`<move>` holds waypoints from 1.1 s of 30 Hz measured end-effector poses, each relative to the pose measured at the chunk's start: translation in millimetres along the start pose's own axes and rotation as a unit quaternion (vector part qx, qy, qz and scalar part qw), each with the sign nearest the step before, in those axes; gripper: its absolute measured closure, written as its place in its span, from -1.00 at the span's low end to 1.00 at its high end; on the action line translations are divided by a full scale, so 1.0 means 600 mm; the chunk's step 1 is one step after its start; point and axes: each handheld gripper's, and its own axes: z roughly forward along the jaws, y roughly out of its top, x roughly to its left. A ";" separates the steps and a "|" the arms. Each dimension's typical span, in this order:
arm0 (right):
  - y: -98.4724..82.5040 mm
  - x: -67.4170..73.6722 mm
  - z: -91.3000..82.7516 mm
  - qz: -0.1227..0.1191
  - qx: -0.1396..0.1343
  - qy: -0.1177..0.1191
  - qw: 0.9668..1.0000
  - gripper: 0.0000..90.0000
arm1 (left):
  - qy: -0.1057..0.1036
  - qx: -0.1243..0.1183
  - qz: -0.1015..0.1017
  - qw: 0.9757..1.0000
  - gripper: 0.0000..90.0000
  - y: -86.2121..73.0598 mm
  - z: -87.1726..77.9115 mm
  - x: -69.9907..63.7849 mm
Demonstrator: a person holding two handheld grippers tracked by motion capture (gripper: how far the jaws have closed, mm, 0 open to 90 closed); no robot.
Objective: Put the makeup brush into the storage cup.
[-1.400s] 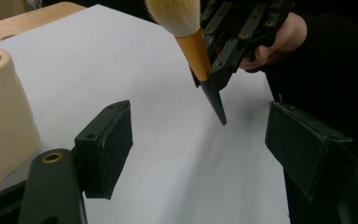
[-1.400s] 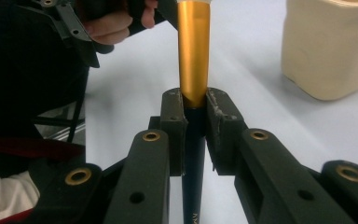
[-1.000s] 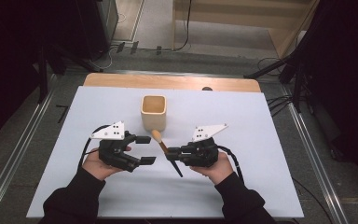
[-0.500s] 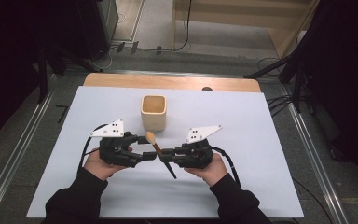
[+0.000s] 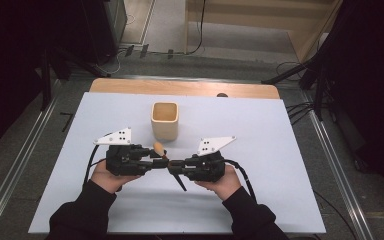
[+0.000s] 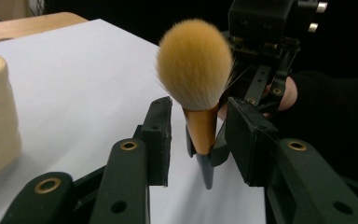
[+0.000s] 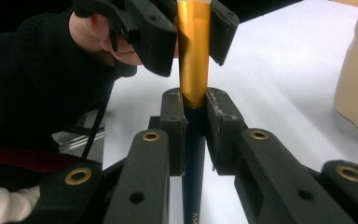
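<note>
- Two grippers meet over the near middle of the counter (image 5: 280, 150), and a makeup brush (image 6: 196, 93) sits between them.
- The right gripper (image 7: 196, 116) has its jaws pinched tight on the brush's dark handle, right where the gold ferrule starts.
- The left gripper (image 6: 198, 135) has been closing in on the ferrule. Its jaws sit on either side of the gold part, but there's a visible gap on both sides, so it isn't gripping yet.
- In the left gripper view, the fluffy orange bristle head pokes up past the left jaws, with the handle running down between them.
- In the high view the brush (image 5: 166, 162) is held above the counter, bristle end tilted toward the beige cup (image 5: 165, 120).
- The cup stands upright just beyond the grippers, near them but not touching.
</note>
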 end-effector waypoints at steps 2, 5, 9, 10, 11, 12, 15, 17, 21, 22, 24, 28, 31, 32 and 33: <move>0.000 0.001 0.001 -0.001 -0.002 0.000 1.000 0.76 | -0.002 -0.001 -0.005 1.000 0.42 -0.001 0.000 0.001; -0.001 0.001 0.004 -0.001 -0.003 -0.002 1.000 0.76 | -0.005 -0.001 -0.008 1.000 0.48 -0.001 0.000 0.002; -0.001 0.001 0.004 -0.001 -0.007 -0.003 1.000 0.76 | -0.006 0.002 -0.013 1.000 0.50 -0.003 0.001 0.004; -0.001 0.000 0.004 0.000 -0.009 -0.003 1.000 0.76 | -0.006 0.002 -0.014 1.000 0.52 -0.004 0.002 0.005; -0.001 0.000 0.004 0.000 -0.009 -0.003 1.000 0.76 | -0.004 0.001 -0.013 1.000 0.52 -0.004 0.001 0.005; -0.001 0.001 0.005 0.000 -0.009 -0.004 1.000 0.76 | -0.006 -0.002 -0.017 1.000 0.53 -0.004 0.001 0.005; -0.001 0.000 0.006 0.002 -0.008 -0.003 1.000 0.76 | -0.007 0.001 -0.016 1.000 0.60 -0.005 0.001 0.007; -0.001 -0.001 0.006 0.004 -0.008 -0.004 1.000 0.76 | -0.008 0.001 -0.017 1.000 0.64 -0.005 0.001 0.008; -0.001 -0.001 0.006 0.001 -0.009 -0.005 1.000 0.76 | -0.012 -0.002 -0.022 1.000 0.67 -0.005 0.001 0.009; -0.001 -0.001 0.005 0.000 -0.011 -0.005 1.000 0.76 | -0.014 -0.003 -0.025 1.000 0.69 -0.005 0.001 0.009; -0.001 -0.001 0.005 0.001 -0.011 -0.005 1.000 0.76 | -0.015 -0.004 -0.028 0.999 0.69 -0.005 0.001 0.009; -0.001 -0.001 0.005 -0.001 -0.012 -0.003 1.000 0.75 | -0.019 -0.001 -0.037 0.999 0.70 -0.003 0.000 0.010; 0.001 0.002 0.006 -0.002 -0.011 -0.006 1.000 0.74 | -0.020 0.000 -0.040 0.999 0.71 -0.001 -0.002 0.008; 0.002 0.003 0.005 -0.004 -0.013 -0.007 1.000 0.73 | -0.019 0.000 -0.038 0.999 0.71 0.000 -0.002 0.007; 0.002 0.003 0.005 -0.005 -0.012 -0.005 1.000 0.72 | -0.021 0.000 -0.039 0.999 0.71 0.000 -0.003 0.007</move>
